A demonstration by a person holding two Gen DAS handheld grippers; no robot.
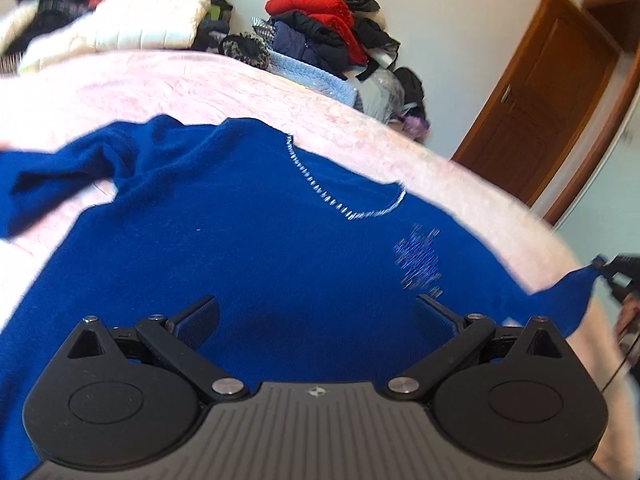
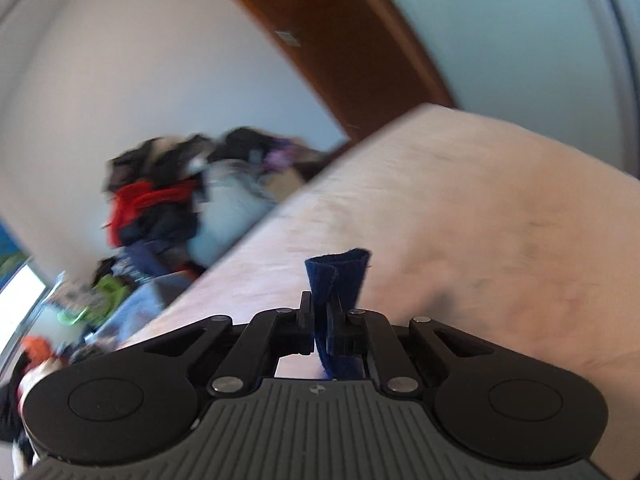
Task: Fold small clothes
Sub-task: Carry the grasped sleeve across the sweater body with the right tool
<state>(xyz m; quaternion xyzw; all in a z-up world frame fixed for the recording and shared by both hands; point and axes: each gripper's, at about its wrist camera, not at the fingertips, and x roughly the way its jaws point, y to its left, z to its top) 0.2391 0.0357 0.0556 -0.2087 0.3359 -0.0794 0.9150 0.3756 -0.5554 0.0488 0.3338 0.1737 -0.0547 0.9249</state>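
The left claw [image 1: 316, 316] hangs over the lower body of a blue sweater [image 1: 248, 248], its two fingers [image 1: 196, 320] spread wide with nothing between them; only cloth shows below the gap. The right claw [image 2: 320, 330] is clamped tight on a folded tip of the same blue knit, a short tab of which sticks up past the fingertips. In the left wrist view that claw [image 1: 618, 276] shows at the far right edge, pinching the end of a sleeve [image 1: 560, 300] and drawing it out sideways, away from the body of the garment.

The sweater lies face up on a pink bed [image 1: 200, 84], neckline away from the left claw. A row of pale stitching [image 1: 340, 196] trims the collar, and a light-blue embroidered motif [image 1: 420, 264] sits on the chest just beside it; the picture is too smeared there to say what it depicts. The other sleeve [image 1: 60, 184] is rumpled and bent back on itself at the left.

Beyond the far edge of the bed rises a heap of clothes [image 1: 328, 36] with a red piece on top, and another pile with a white quilted jacket [image 1: 136, 20] sits at the upper left. A brown wooden door [image 1: 548, 108] stands to the right against a pale wall [image 1: 460, 40].
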